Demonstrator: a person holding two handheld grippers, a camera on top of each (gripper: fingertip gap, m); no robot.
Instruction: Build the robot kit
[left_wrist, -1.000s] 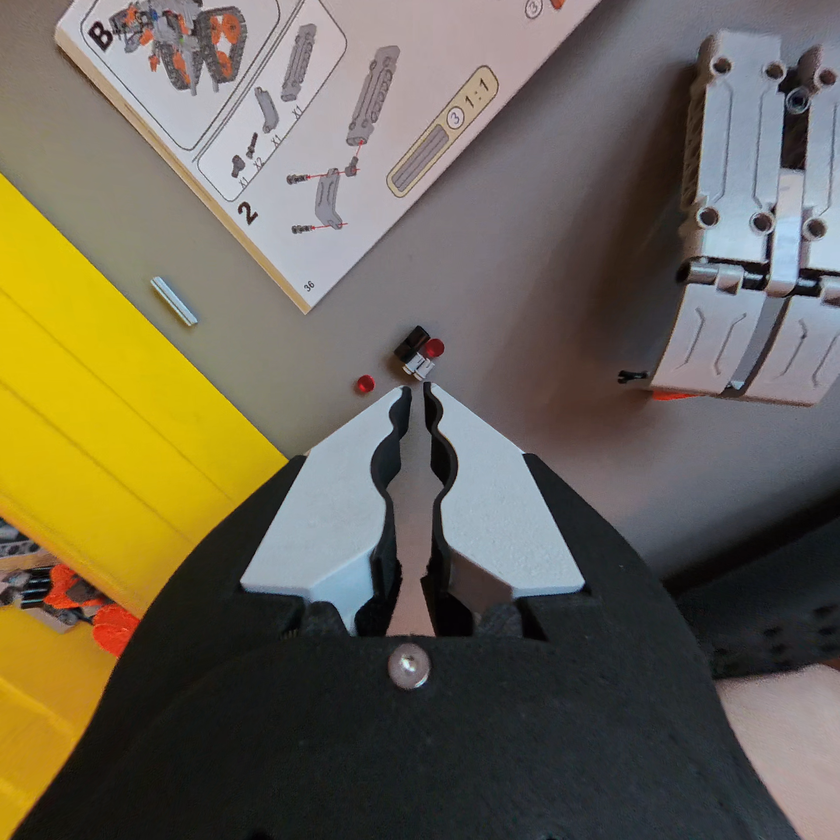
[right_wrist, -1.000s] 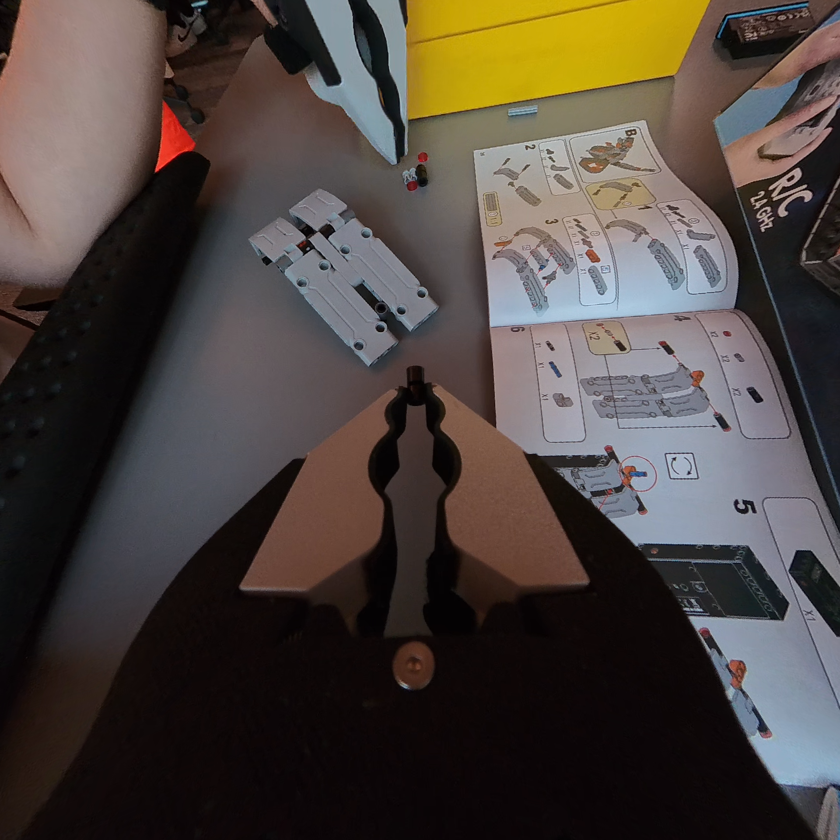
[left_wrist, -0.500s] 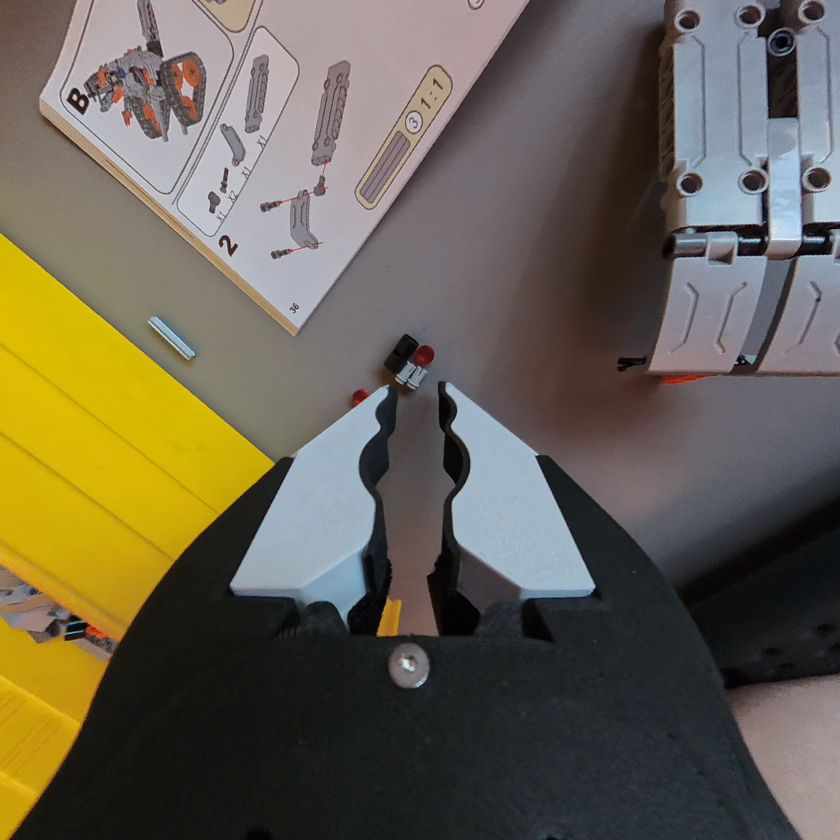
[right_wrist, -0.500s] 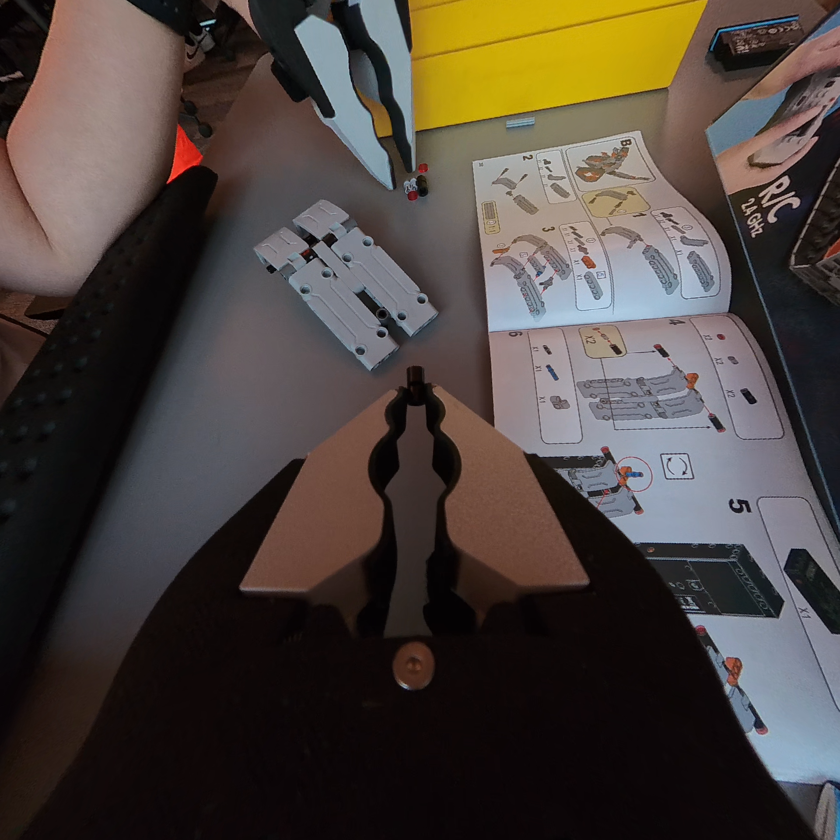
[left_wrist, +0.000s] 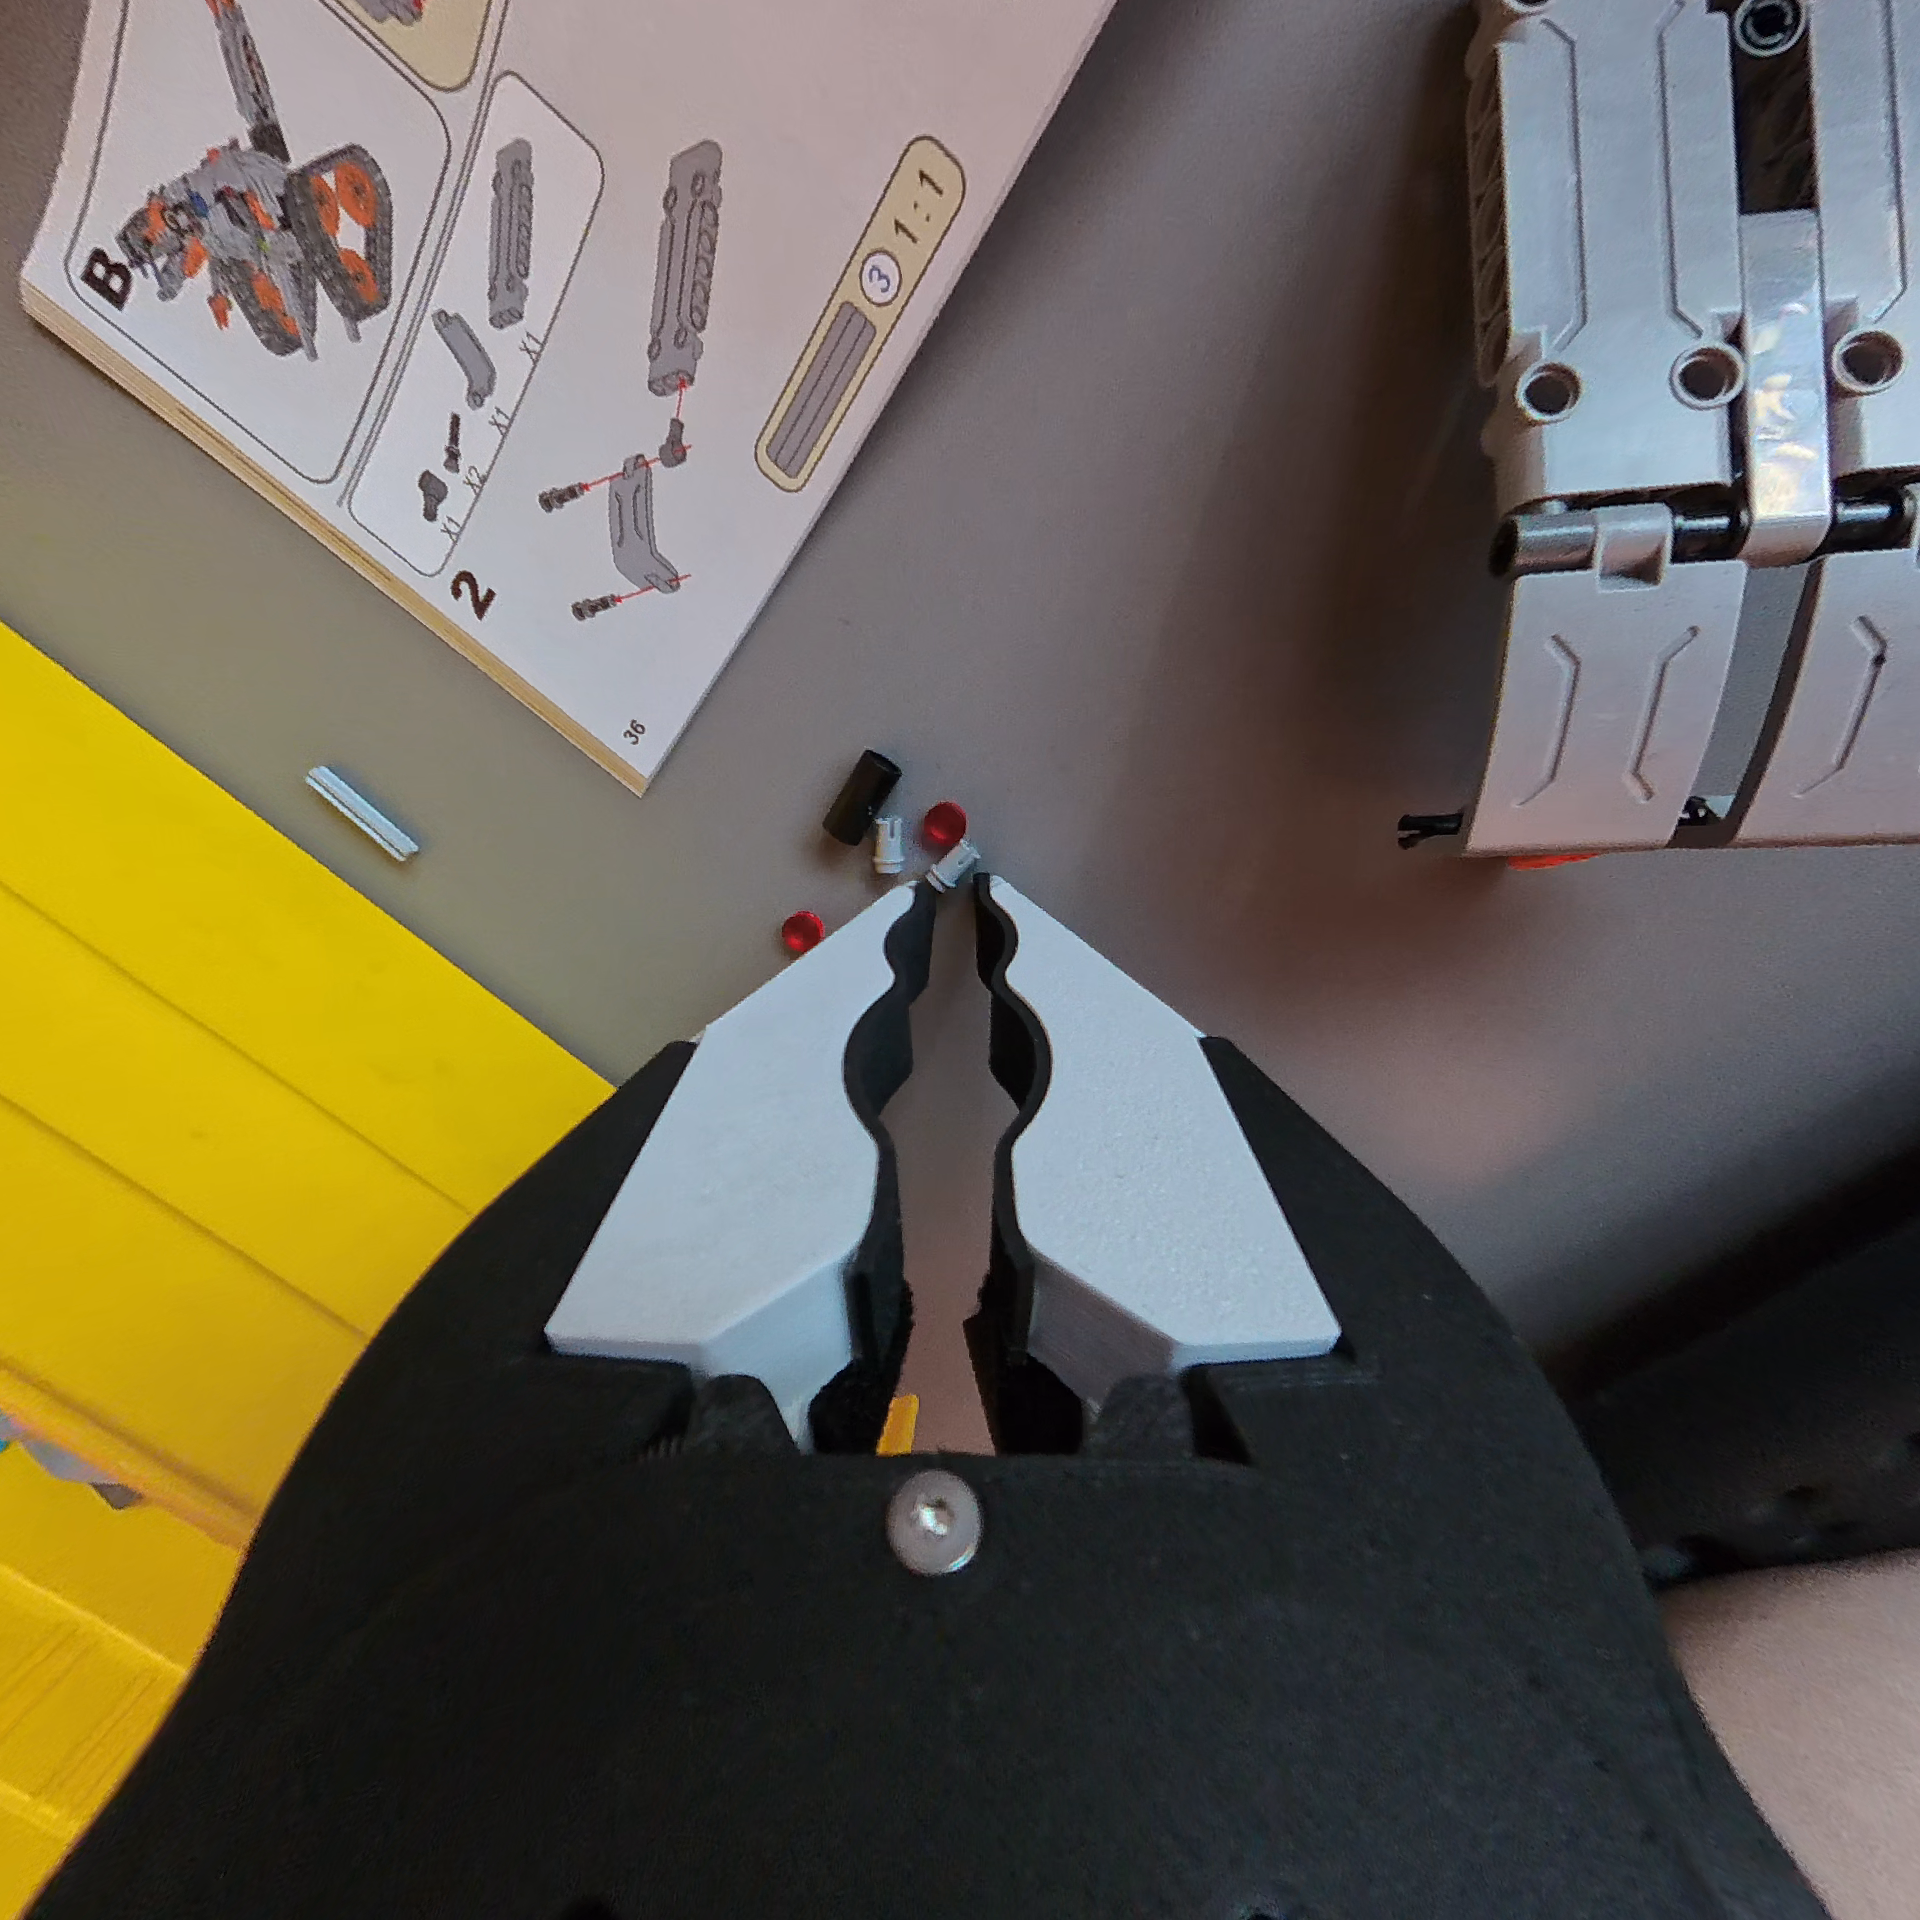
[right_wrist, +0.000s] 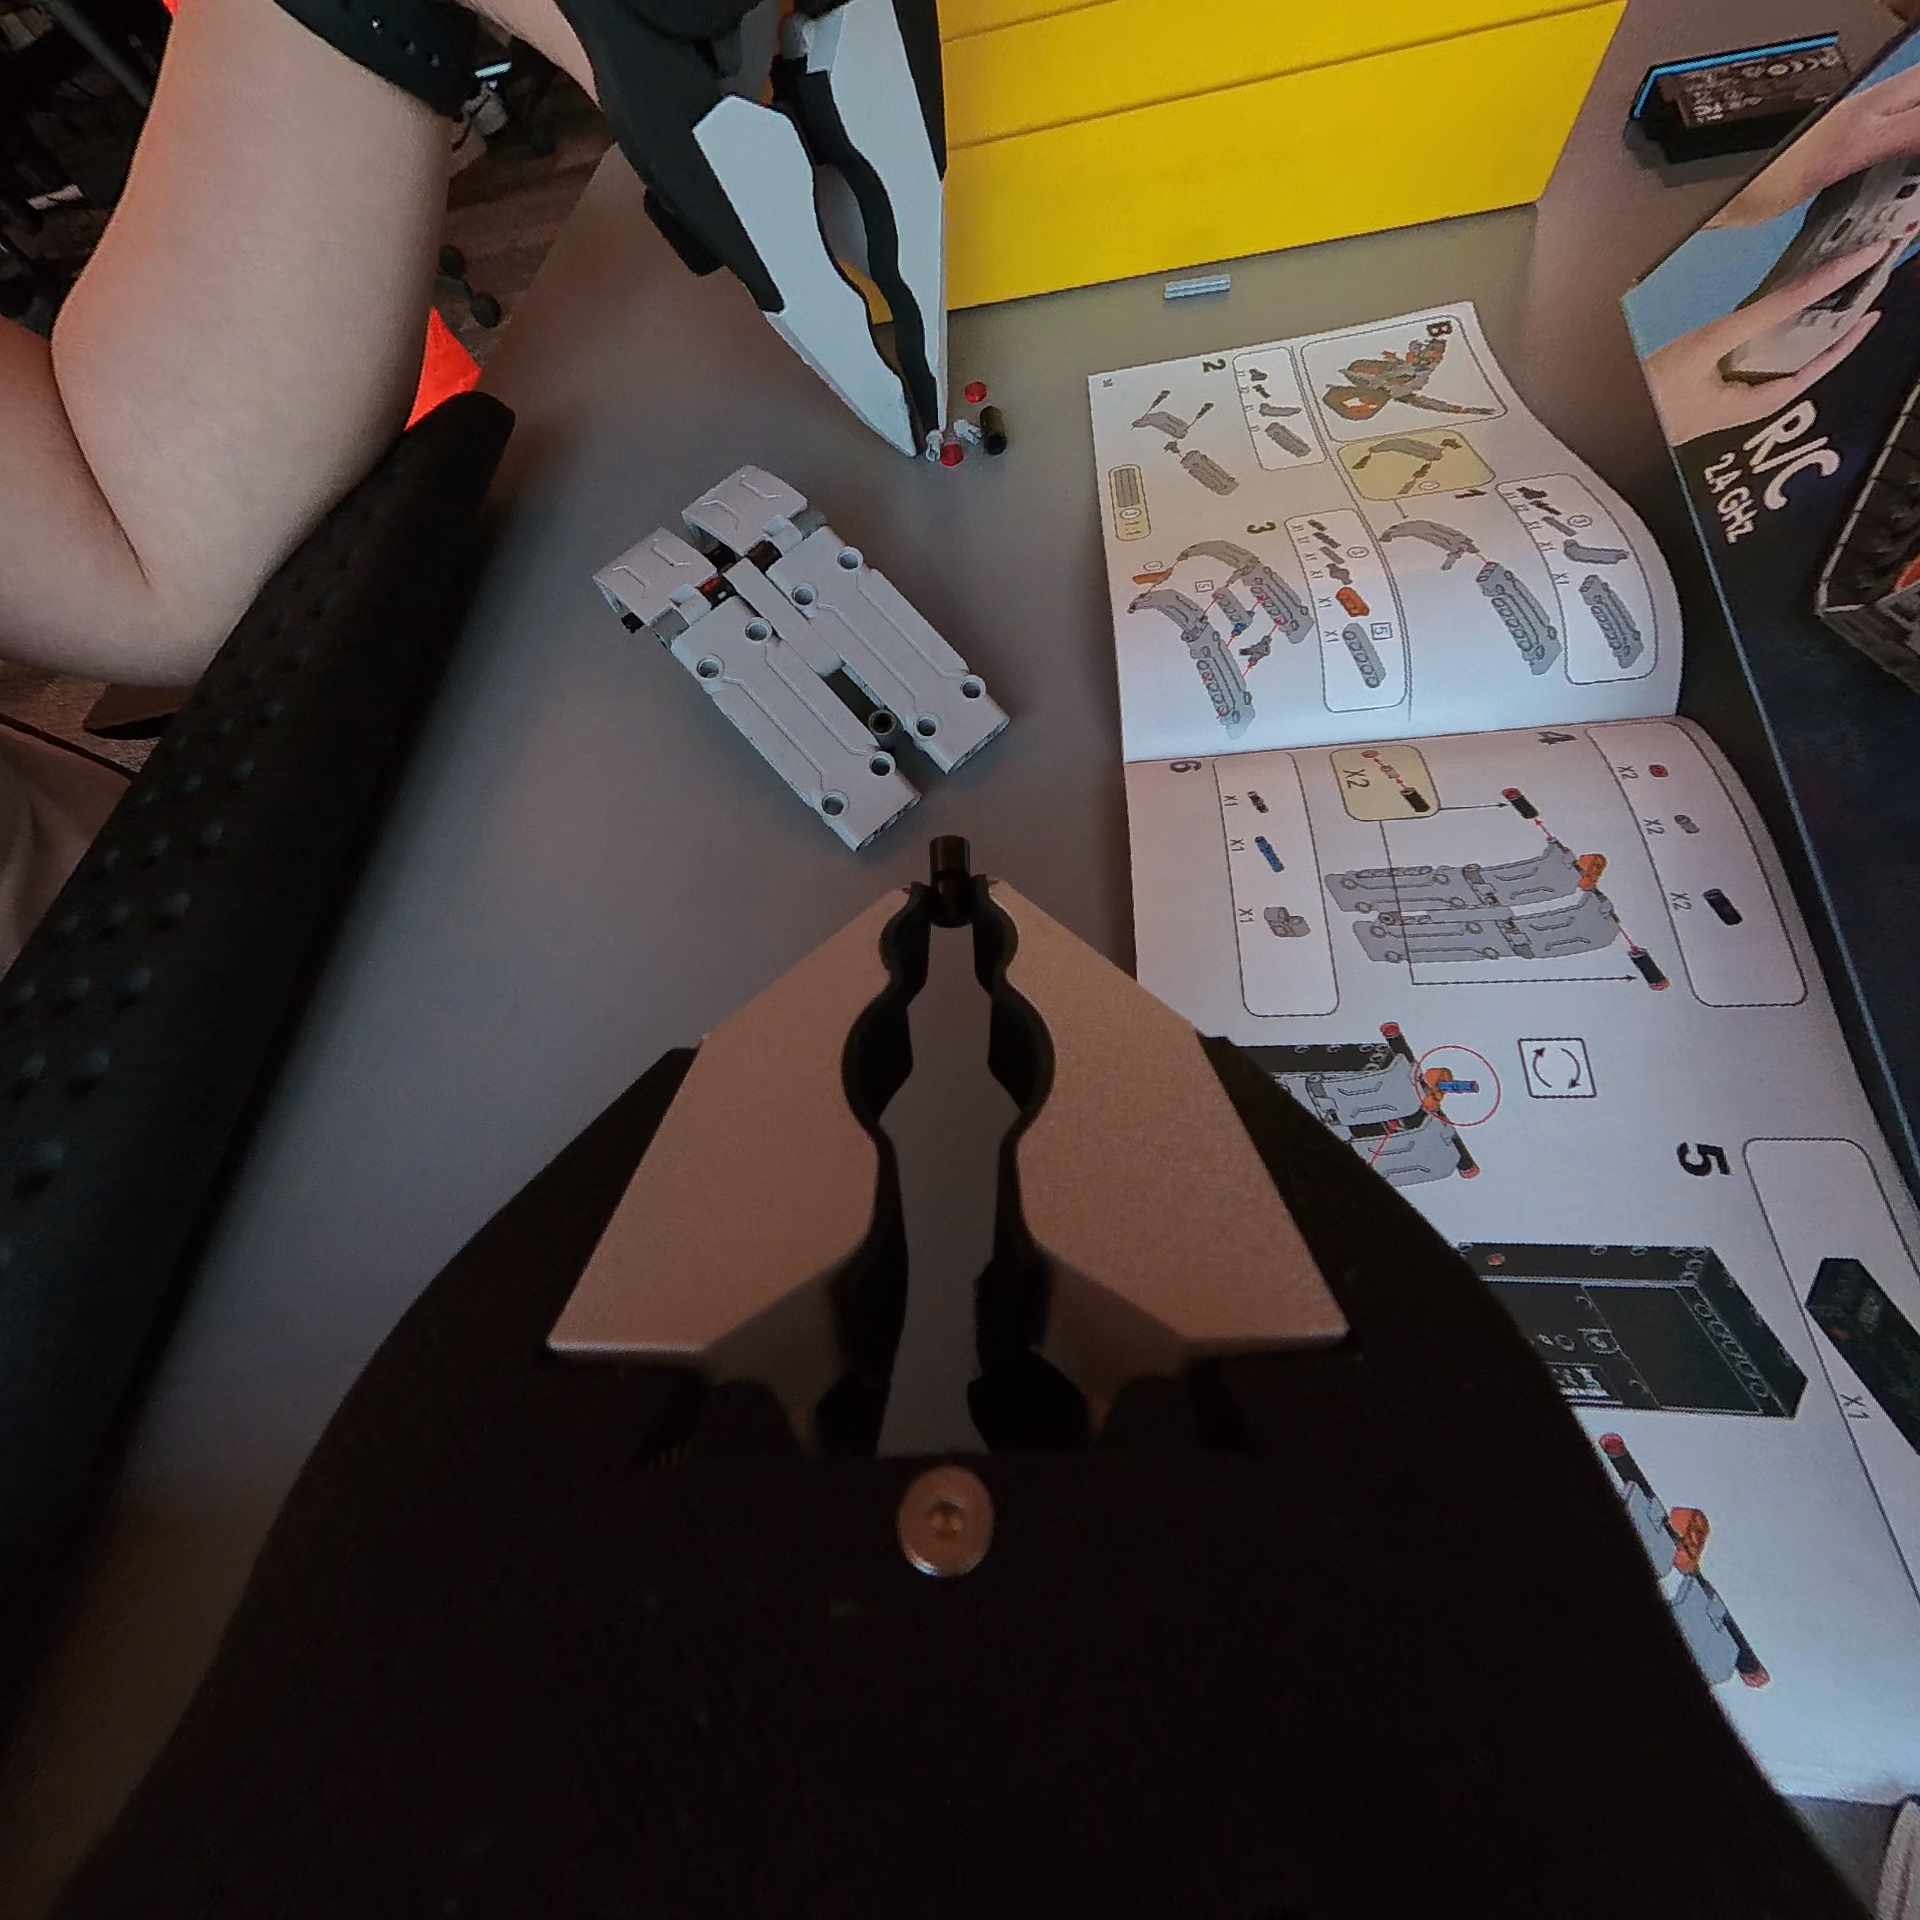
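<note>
Grey tabletop (right_wrist: 540, 935) carries a yellow box (right_wrist: 1247, 145), an open instruction booklet (right_wrist: 1455, 883) and a grey block assembly (right_wrist: 800, 665) made of two long holed panels side by side with curved end caps. Left gripper (left_wrist: 951, 883) has its jaws narrowly apart, tips down at a small grey peg (left_wrist: 954, 864), beside a second grey peg (left_wrist: 886, 842), two red studs (left_wrist: 943, 823) and a black tube (left_wrist: 862, 795). Right gripper (right_wrist: 948, 896) is closed on a short black pin (right_wrist: 948, 862), just short of the assembly's near end.
</note>
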